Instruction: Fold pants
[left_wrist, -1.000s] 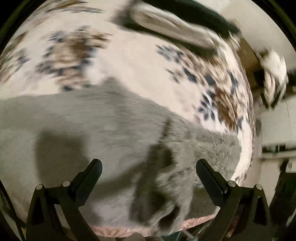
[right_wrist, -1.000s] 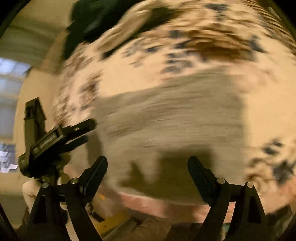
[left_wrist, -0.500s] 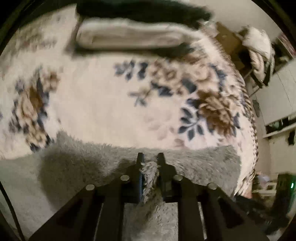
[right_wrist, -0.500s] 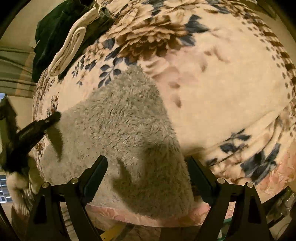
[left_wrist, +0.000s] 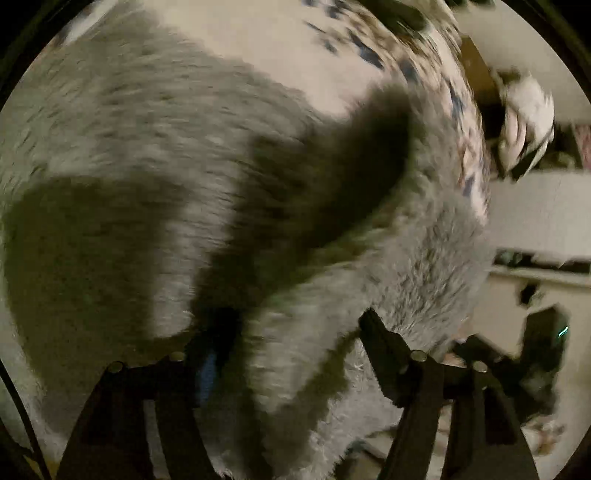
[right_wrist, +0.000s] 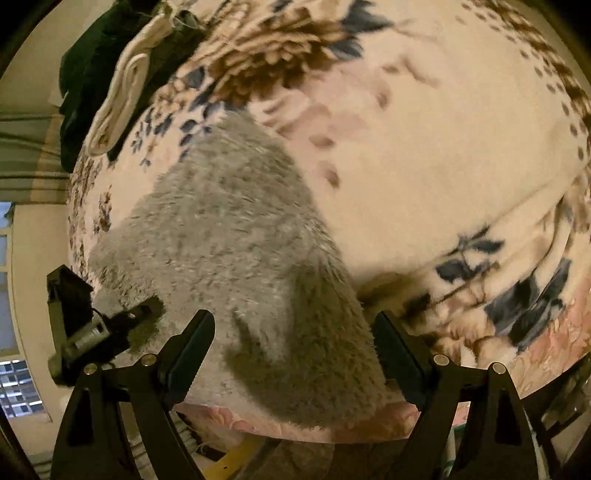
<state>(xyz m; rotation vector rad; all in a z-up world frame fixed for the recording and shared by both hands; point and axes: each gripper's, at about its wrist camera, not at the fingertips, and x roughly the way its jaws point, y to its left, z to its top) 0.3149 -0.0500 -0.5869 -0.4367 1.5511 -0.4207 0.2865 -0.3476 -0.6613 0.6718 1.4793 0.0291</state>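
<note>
The grey fluffy pants (right_wrist: 229, 236) lie on a floral blanket (right_wrist: 424, 140), one end hanging near the front edge. In the left wrist view the pants (left_wrist: 155, 155) fill most of the blurred frame, with a raised fold (left_wrist: 388, 280) lying between the fingers. My left gripper (left_wrist: 295, 339) is open, with its jaws wide apart over that fold. My right gripper (right_wrist: 293, 339) is open and empty, just above the near end of the pants. The left gripper also shows in the right wrist view (right_wrist: 96, 328), at the pants' left edge.
A folded white cloth (right_wrist: 125, 85) lies on dark green clothing (right_wrist: 88, 74) at the far edge of the bed. White cabinets (left_wrist: 535, 221) and a bundle of clothes (left_wrist: 524, 114) stand beyond the bed's right side. The bed's front edge (right_wrist: 295, 424) is just under my right gripper.
My left gripper was shut on a tuft of the pants half a second ago; it is open now and sits low over the fabric. My right gripper stays open, nearly still.
</note>
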